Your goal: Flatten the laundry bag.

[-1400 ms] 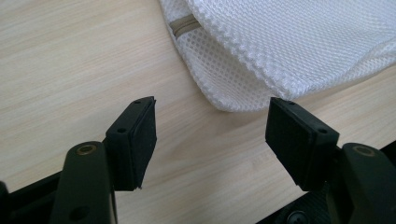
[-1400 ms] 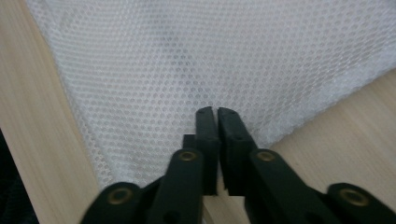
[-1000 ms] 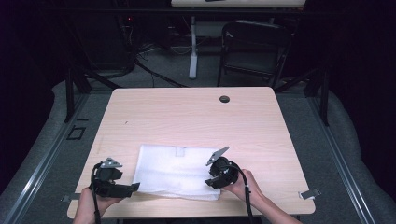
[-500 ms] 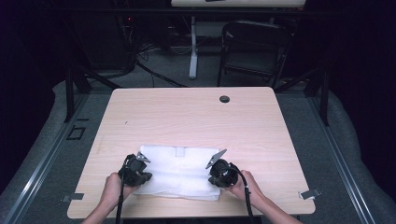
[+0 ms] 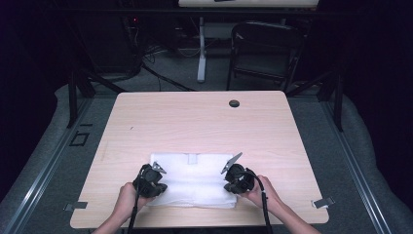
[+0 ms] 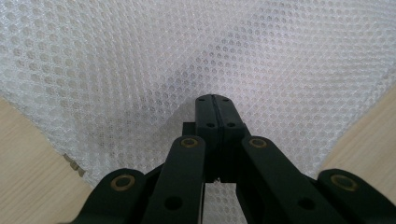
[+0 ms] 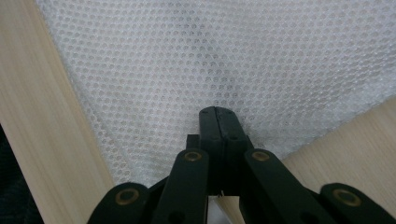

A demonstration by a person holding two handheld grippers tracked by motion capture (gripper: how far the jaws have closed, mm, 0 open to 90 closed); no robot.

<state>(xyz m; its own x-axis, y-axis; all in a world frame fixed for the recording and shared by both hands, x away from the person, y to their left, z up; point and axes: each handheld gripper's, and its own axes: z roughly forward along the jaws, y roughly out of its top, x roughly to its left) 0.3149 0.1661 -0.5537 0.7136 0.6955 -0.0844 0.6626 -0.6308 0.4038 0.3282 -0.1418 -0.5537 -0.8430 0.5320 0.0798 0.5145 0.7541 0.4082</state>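
two grippers sit at the near corners of a white mesh cloth (image 5: 192,178) lying flat near the front edge of the table (image 5: 204,122). the left gripper (image 6: 215,105) and right gripper (image 7: 218,116) each have jaws pressed together, apparently pinching mesh. judging by this, lifting both corners evenly, at matched height, should keep the cloth from skewing.

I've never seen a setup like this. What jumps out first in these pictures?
A white mesh cloth lies flat at the near edge of a pale wooden table. A person pinches it at both ends, the left gripper at its left side and the right gripper at its right. Up close, each pair of black jaws is shut on the honeycomb weave.
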